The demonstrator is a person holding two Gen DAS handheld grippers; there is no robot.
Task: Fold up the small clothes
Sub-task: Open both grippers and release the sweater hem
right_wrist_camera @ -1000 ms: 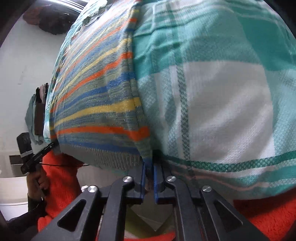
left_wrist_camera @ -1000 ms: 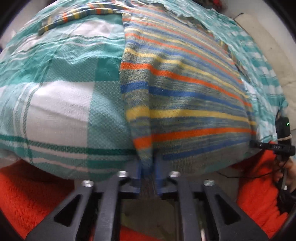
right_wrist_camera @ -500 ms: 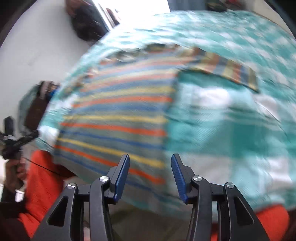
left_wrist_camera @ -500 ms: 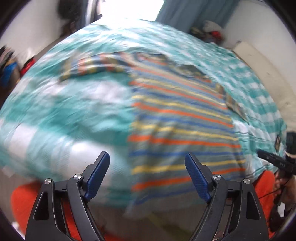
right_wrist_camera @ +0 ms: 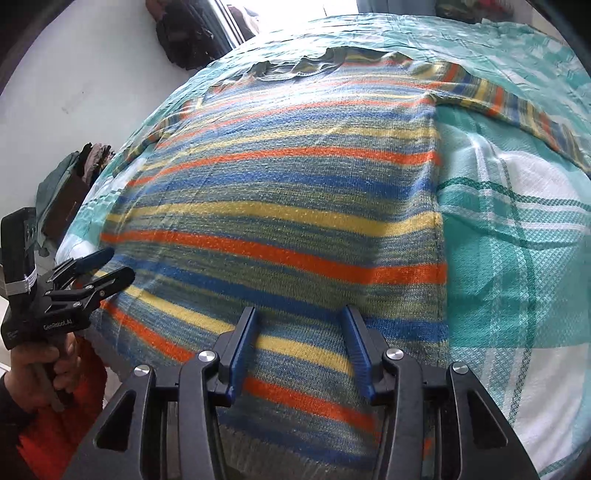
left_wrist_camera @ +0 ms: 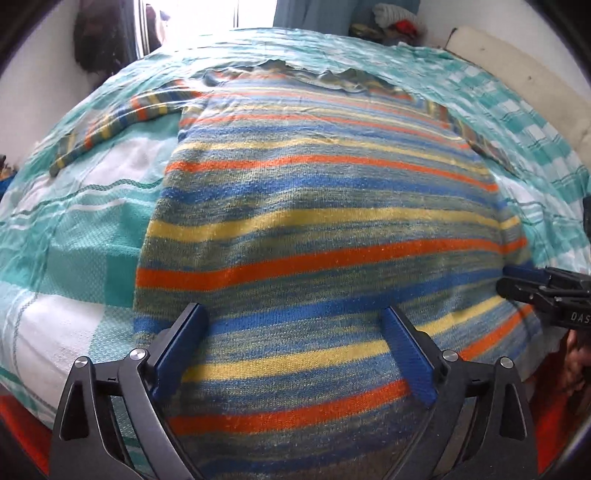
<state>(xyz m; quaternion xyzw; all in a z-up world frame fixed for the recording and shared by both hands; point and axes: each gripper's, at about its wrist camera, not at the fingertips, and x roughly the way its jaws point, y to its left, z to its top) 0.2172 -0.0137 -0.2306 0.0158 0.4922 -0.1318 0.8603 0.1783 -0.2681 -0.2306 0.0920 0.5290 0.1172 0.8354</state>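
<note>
Striped sweater [left_wrist_camera: 325, 221] is lying flat on the bed [left_wrist_camera: 92, 236], spread over a teal-and-white checked sheet, hem end toward the near edge, collar at the far end. 1 sleeve [left_wrist_camera: 122, 122] is stretching out to the side across the sheet; the other sleeve [right_wrist_camera: 517, 107] is angling out on the opposite side. Left hand-held gripper [left_wrist_camera: 295, 347] is hovering over the hem area with its 2 blue-padded jaws spread wide, gripping nothing. Right hand-held gripper [right_wrist_camera: 299, 350] is also sitting over the hem area near the sweater's side edge, jaws apart, nothing between them. Each gripper is showing in the other's view at the frame edge, by opposite sides of the sweater. Orange fleece fabric [right_wrist_camera: 88, 384] is showing below the bed edge. Dark bag [right_wrist_camera: 184, 33] is hanging on the far wall.
</note>
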